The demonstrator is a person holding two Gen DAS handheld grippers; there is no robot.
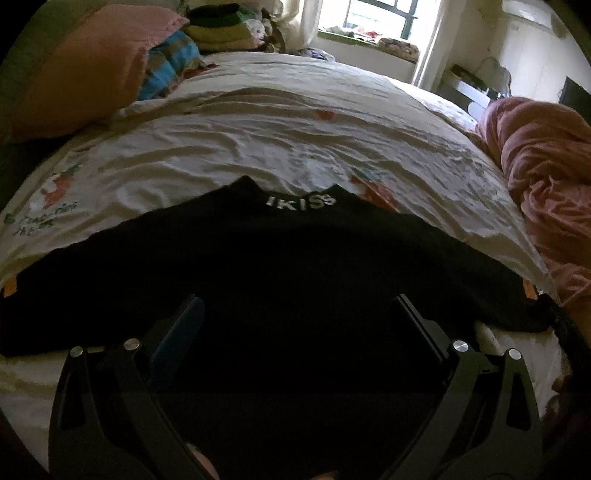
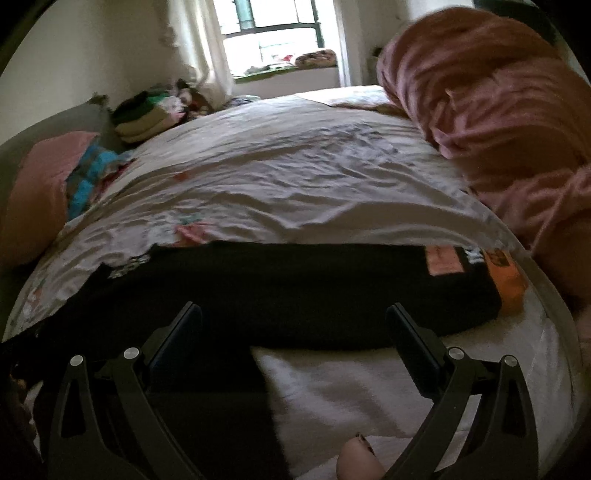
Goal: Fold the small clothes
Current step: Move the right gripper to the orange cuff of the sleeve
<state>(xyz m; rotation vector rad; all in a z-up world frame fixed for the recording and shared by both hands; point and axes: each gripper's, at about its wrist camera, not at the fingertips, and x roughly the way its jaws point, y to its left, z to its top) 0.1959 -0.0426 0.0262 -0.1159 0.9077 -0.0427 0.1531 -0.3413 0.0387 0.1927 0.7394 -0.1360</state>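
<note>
Your bed point(image 1: 258, 122) fills both views, its wrinkled white printed sheet running far ahead of both pairs of fingers to the window point(image 1: 369, 14) at the back wall. Off to the right of your right fingers lies a big heap of pink blanket point(image 2: 498, 122); in the left view the same heap sits at the right edge. Far ahead and left of your left fingers a pink pillow point(image 1: 85, 62) leans at the bed's edge, with a blue checked cloth point(image 1: 170, 62) beside it and a stack of folded clothes point(image 1: 221, 29) beyond that.

The black garment point(image 1: 277, 258) is spread flat on the sheet right in front of you. In the left view it lies under and just ahead of your left gripper point(image 1: 295, 314), its neckline with white lettering pointing away from the fingers. In the right view its lower edge crosses between your right fingers, and orange and pink patches point(image 2: 443, 264) show on the cloth ahead and right of them.

Your left fingers point(image 1: 184, 325) stand wide apart over the dark cloth, holding nothing. Your right gripper point(image 2: 295, 325) is spread just as wide, with the hem and bare sheet between the fingers point(image 2: 410, 332) and nothing pinched.
</note>
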